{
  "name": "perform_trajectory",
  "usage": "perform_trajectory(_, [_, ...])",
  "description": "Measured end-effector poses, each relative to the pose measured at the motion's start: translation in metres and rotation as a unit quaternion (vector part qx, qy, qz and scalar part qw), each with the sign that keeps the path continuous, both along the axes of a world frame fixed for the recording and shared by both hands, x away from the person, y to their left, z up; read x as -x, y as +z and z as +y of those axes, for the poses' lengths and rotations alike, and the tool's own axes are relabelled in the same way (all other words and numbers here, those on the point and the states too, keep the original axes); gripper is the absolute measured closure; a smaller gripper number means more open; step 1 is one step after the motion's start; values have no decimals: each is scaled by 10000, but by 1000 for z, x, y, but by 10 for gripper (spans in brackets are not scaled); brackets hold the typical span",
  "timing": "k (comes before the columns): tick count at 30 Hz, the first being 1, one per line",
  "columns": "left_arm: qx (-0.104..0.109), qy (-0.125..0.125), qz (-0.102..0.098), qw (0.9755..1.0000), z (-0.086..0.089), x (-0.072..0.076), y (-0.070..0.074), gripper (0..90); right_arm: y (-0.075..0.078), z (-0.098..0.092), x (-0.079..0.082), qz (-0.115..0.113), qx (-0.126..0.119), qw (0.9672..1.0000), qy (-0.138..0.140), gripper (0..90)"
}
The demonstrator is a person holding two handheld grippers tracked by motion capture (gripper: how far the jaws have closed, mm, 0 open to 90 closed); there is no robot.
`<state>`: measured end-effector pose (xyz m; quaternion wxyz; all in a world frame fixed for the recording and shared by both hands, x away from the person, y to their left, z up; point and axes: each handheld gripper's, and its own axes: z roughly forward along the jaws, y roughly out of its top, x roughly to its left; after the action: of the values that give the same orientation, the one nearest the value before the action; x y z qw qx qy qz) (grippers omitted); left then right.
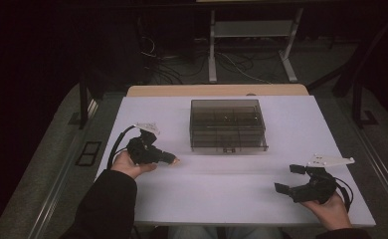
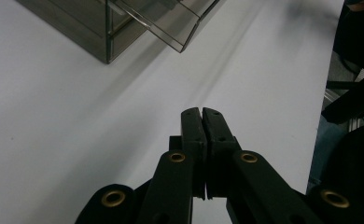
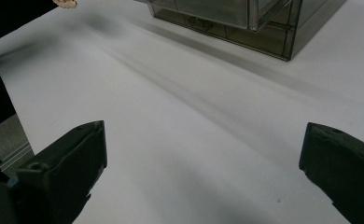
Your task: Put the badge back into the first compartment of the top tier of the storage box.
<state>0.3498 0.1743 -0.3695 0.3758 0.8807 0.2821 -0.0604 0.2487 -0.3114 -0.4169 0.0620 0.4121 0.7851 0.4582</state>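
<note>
A white desk [image 1: 232, 194] spreads across the high view, with a dark floor and tangled cables beyond its far edge. Near the middle of the desk, closer to the far edge than the near one, sits a smoky see-through plastic box [image 1: 228, 125] with inner compartments and a clear lid; it rests flat, its long side parallel to the desk's near edge. From the near edge two dark-sleeved forearms come in. The left hand [image 1: 127, 164] hovers by the desk's left edge, holding the left tool [image 1: 171, 160], which points toward the middle of the desk and sits just off the box's near left corner without touching it. In the left gripper view this tool [image 2: 202, 114] is clenched, its two black jaws pressed flat together with nothing between them, and the box corner [image 2: 103, 28] lies well ahead above bare white surface. The right hand [image 1: 329, 209] rests near the desk's near right corner, carrying the right tool [image 1: 287, 178] with a grey three-cornered plate [image 1: 330, 161] on top. In the right gripper view this tool [image 3: 203, 154] is released, its jaws spread far apart over bare desk, holding nothing, with the box [image 3: 245, 18] well apart from it.
</note>
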Motion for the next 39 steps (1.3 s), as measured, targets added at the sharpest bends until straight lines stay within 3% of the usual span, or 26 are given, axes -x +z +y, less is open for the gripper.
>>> perform_trajectory(39, [84,15,-460,9989,-7,-15,47,882,0,-2,0,-42,-14,10000,15,3])
